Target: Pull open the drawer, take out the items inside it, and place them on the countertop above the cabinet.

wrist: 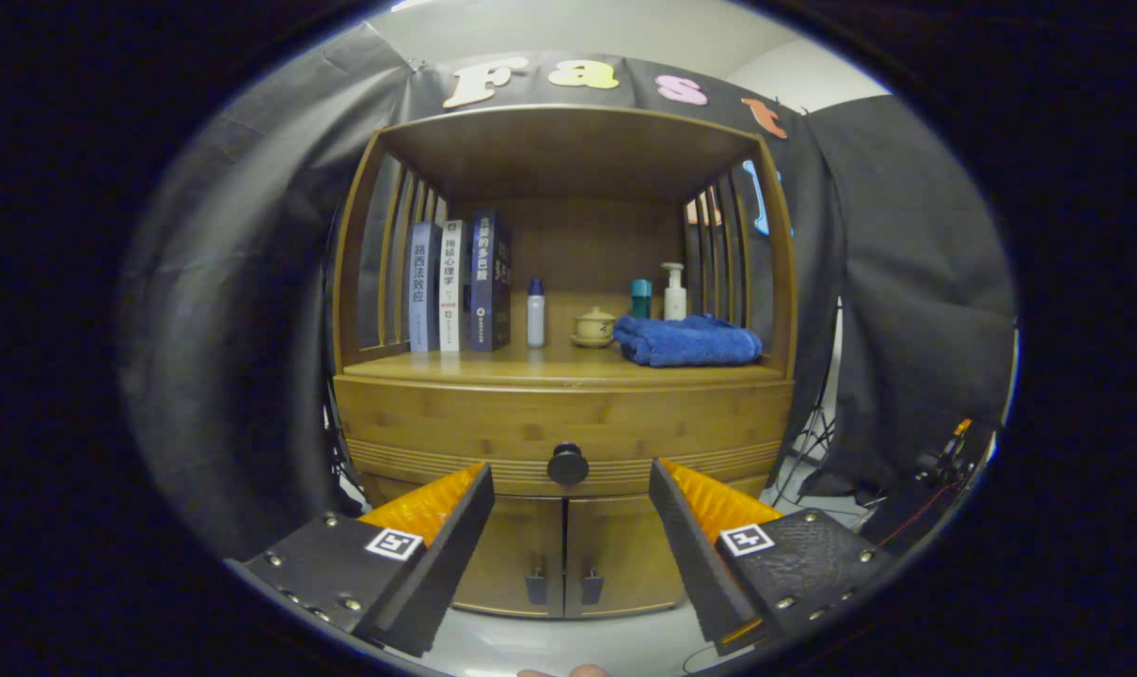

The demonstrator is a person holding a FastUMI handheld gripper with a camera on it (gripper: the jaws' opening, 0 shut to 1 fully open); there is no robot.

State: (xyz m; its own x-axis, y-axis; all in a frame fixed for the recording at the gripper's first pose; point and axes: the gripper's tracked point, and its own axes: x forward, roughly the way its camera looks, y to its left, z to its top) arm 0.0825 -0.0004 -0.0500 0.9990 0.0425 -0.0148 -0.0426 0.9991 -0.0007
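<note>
While the tongs [568,489] stand spread wide and pinch nothing, the drawer's black knob [568,464] sits dead centre between the two fingertips and a little beyond them, so the coming move looks like a straight push forward. The drawer [493,423] is shut, its front running left to right just under the worktop [549,369], where a blue towel [686,340] lies to the right, so the pull must come straight toward the near side

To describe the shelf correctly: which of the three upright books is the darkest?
The dark navy book, rightmost of the three, beside the small white bottle; the others are lighter.
</note>
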